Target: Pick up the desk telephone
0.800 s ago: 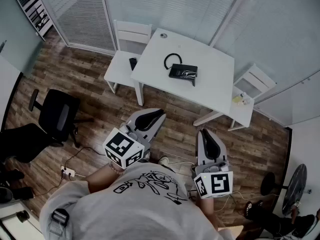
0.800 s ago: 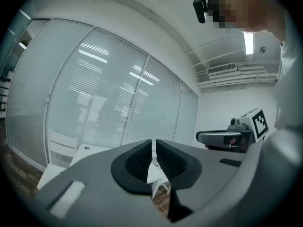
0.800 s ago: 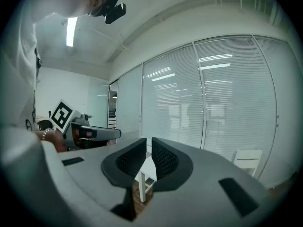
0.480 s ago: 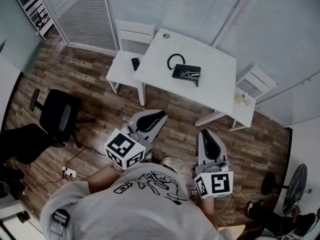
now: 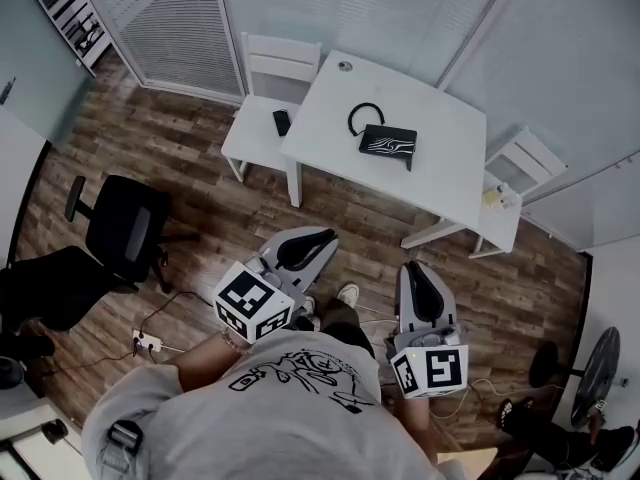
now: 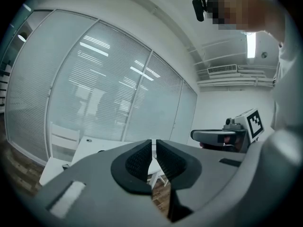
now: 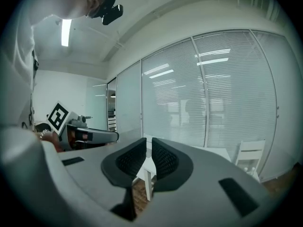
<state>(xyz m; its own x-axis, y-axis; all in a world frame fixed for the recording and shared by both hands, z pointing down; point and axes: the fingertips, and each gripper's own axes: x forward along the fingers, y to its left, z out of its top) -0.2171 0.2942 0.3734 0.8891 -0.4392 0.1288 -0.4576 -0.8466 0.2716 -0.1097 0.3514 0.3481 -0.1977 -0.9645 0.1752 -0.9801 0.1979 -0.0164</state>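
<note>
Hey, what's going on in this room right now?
A person stands on the wood floor holding a left gripper and a right gripper, both shut and empty. The desk telephone lies untouched on the white table ahead, well out of reach of either gripper, so the pickup has not begun.

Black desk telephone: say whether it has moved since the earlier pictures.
No. The black desk telephone keeps its spot on the white table; only the view shifted.
</note>
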